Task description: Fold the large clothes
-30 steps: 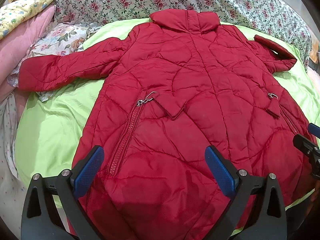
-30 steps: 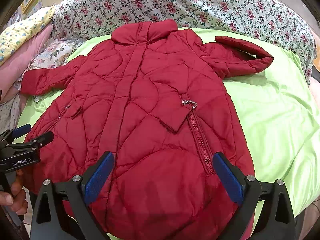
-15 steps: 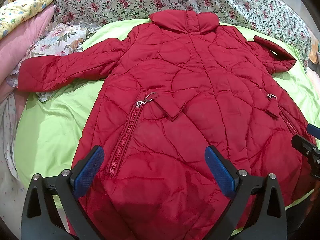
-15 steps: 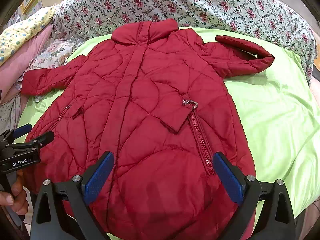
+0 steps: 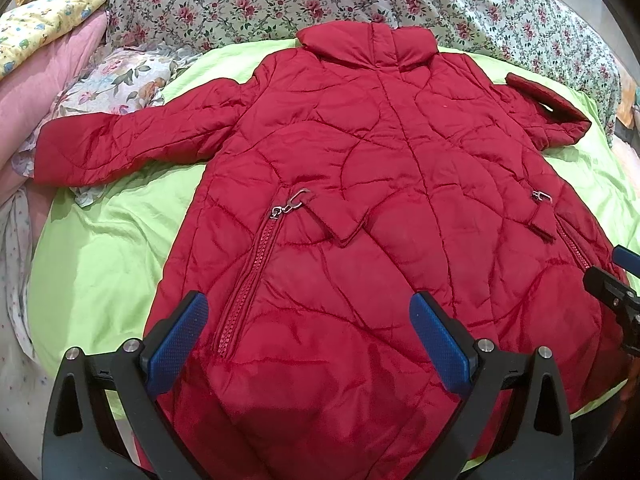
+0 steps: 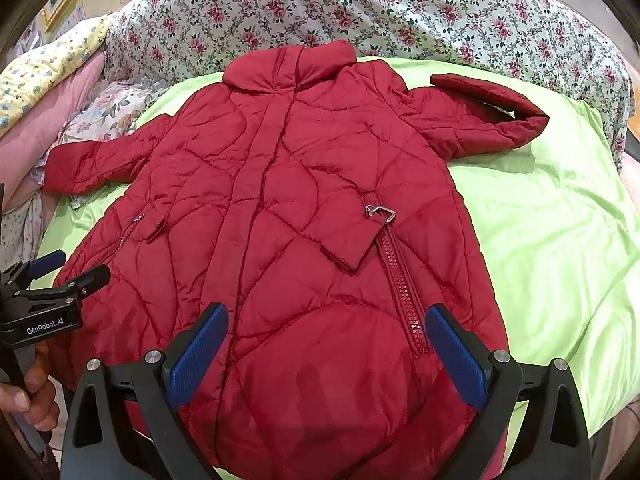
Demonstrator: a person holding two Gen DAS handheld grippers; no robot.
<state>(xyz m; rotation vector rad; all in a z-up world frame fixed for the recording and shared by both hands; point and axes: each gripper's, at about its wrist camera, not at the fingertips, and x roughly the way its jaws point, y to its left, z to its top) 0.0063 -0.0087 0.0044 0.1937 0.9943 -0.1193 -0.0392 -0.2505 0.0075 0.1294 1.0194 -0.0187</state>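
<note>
A red quilted coat (image 5: pixel 380 184) lies front up and spread flat on a lime green sheet (image 5: pixel 104 256), collar away from me. It also shows in the right wrist view (image 6: pixel 288 200). Its left sleeve (image 5: pixel 120 140) stretches out sideways; its right sleeve (image 6: pixel 488 120) is bent back on itself. My left gripper (image 5: pixel 308 332) is open and empty above the hem's left half. My right gripper (image 6: pixel 328 344) is open and empty above the hem's right half. Each gripper shows at the edge of the other's view.
A floral bedspread (image 5: pixel 320 0) lies beyond the collar. Pink and yellow bedding (image 5: pixel 44 68) and a flowered cloth (image 5: pixel 120 80) are piled at the left. The green sheet (image 6: pixel 552 248) lies bare to the coat's right.
Both views have barely shifted; the coat sits a touch lower in the frame. Both grippers stay open.
</note>
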